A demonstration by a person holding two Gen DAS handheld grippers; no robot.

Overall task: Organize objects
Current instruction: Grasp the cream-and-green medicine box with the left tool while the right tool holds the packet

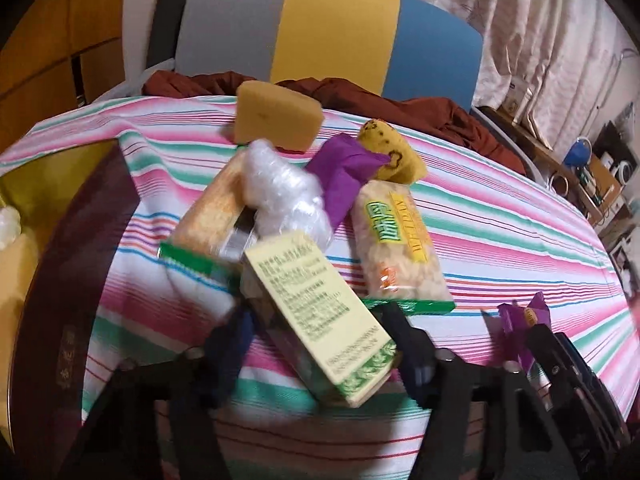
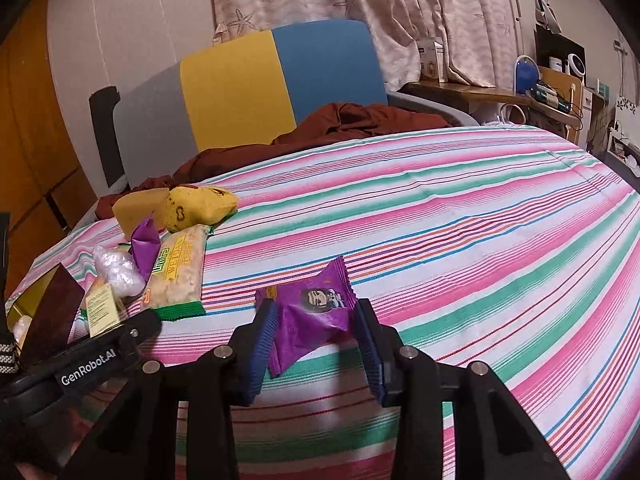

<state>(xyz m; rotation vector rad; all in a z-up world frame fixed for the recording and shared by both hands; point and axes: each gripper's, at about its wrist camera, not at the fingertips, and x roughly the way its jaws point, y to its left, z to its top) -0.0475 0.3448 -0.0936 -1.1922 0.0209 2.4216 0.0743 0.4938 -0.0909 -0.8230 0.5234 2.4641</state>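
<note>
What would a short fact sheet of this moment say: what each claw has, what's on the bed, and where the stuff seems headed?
left gripper: closed on a pale yellow-green carton, tilted
right gripper: around a purple snack packet; whether it grips is unclear
surface: striped bedspread
loose items: two rice cracker packs, bubble wrap bundle, purple paper, yellow sponge, spotted yellow sponge
likely destination: dark red box at left, a guess
</note>
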